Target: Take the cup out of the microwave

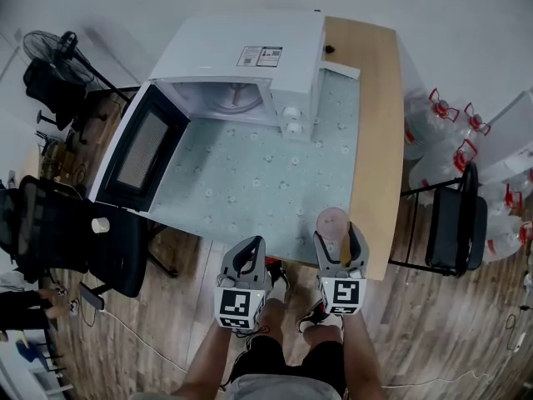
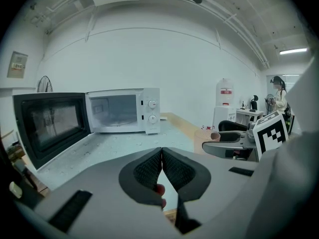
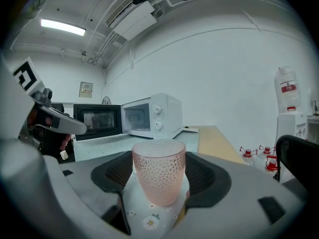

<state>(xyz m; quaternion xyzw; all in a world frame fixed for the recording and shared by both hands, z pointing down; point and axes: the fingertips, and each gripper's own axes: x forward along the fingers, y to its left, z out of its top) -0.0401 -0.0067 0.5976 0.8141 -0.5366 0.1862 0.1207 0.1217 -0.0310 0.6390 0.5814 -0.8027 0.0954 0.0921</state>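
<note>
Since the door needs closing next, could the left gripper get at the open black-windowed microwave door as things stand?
Probably yes: the left gripper is shut and empty, and the pale floral tablecloth between it and the open microwave door lies bare.

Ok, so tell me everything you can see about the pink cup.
The pink cup is a translucent tumbler, glass or plastic by its look, with a dimpled wall and no handle. It looks empty and stands upright. The right claw grips it on both sides. It is over the near edge of the flowered tablecloth, outside the open microwave; whether its base rests there is unclear.
</note>
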